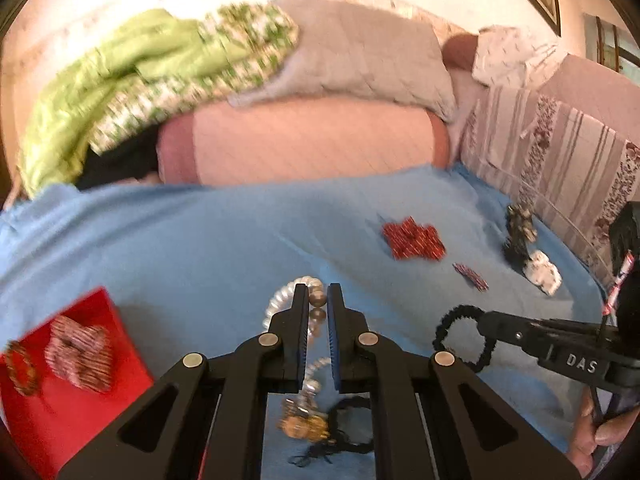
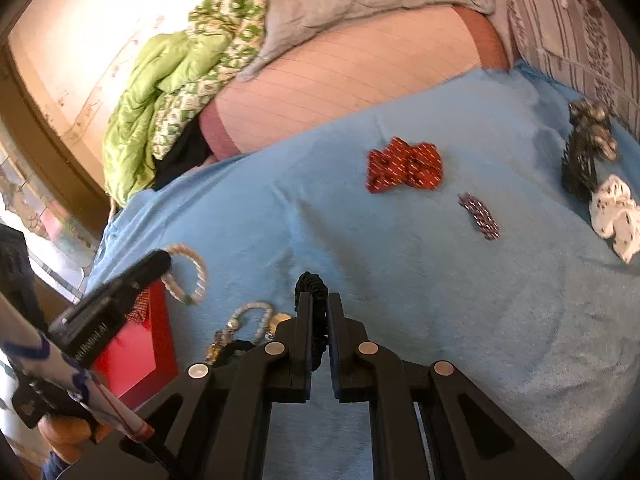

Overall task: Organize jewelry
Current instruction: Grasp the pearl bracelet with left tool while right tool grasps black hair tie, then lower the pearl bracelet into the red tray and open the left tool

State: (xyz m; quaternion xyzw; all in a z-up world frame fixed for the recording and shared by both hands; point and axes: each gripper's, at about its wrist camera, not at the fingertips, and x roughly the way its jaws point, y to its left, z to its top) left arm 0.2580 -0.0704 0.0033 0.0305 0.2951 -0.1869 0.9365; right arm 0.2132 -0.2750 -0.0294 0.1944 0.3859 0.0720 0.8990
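Observation:
My left gripper (image 1: 318, 300) is shut on a pearl bracelet (image 1: 280, 300) and holds it above the blue blanket (image 1: 200, 240); it also shows in the right wrist view (image 2: 188, 272). My right gripper (image 2: 319, 308) is shut on a black beaded bracelet (image 2: 314, 284), seen as a ring in the left wrist view (image 1: 460, 336). A red tray (image 1: 80, 392) at the lower left holds striped pieces (image 1: 80, 356) and a brown bracelet (image 1: 20, 368). Below my left gripper lie a gold piece (image 1: 304, 424), a black cord (image 1: 352, 424) and a silver strand (image 1: 316, 368).
On the blanket further off lie a red patterned bow (image 2: 404, 166), a small dark striped clip (image 2: 480, 212), a black claw clip (image 2: 580, 160) and a white spotted scrunchie (image 2: 616, 212). Pillows (image 1: 300, 140) and a green quilt (image 1: 120, 80) lie at the back, a striped cushion (image 1: 560, 152) at the right.

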